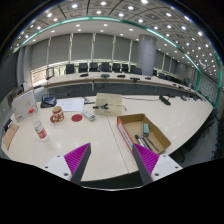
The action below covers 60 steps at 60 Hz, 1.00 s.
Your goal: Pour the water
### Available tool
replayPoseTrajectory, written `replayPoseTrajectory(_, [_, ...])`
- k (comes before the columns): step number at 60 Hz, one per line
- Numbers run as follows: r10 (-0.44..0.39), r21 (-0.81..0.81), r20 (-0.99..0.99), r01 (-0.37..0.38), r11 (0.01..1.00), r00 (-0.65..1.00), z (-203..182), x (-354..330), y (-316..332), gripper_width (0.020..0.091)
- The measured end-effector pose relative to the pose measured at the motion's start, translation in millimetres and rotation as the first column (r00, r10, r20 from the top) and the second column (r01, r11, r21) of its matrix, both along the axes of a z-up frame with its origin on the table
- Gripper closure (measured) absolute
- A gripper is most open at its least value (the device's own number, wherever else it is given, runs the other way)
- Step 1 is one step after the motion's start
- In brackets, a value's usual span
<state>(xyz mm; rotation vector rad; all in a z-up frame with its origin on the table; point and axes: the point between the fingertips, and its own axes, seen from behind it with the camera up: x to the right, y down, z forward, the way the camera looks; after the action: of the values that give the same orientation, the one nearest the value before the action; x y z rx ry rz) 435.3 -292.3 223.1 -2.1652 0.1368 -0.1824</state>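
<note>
Gripper view: the gripper [112, 158] hangs over the worktop [100, 135], fingers spread apart and holding nothing. A bottle [40, 130] stands well left of the open cardboard box [140, 130]. Pouring looks unstarted; reaching, grasping and tipping remain.

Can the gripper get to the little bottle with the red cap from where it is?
Probably yes. The gripper is open and holds nothing, and the bottle stands upright on the table, ahead of the left finger, with bare tabletop between them.
</note>
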Motion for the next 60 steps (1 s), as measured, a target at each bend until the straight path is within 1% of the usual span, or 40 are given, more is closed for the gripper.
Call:
replayPoseTrajectory(10, [0.031,0.002,-0.017,-0.031,1.000,0.999,-9,-16,6,0.0243])
replayPoseTrajectory(18, [0.092,-0.008,-0.041,-0.092,0.996,0.995,-20,-55,12,0.0244])
replayPoseTrajectory(25, [0.166,-0.024,-0.067,-0.167,0.986,0.984,-34,-109,20,0.0245])
replayPoseTrajectory(36, [0.301,-0.014,-0.082,-0.303,0.953,0.950,-56,-215,40,0.0244])
replayPoseTrajectory(44, [0.368,0.027,-0.067,-0.367,0.930,0.927,-73,-288,71,0.0244])
replayPoseTrajectory(49, [0.388,0.061,-0.062,-0.384,0.921,0.920,-87,-331,98,0.0240])
replayPoseTrajectory(54, [0.389,0.109,-0.053,-0.381,0.918,0.920,-104,-366,132,0.0242])
replayPoseTrajectory(60, [0.355,0.146,-0.034,-0.347,0.927,0.934,-127,-395,173,0.0244])
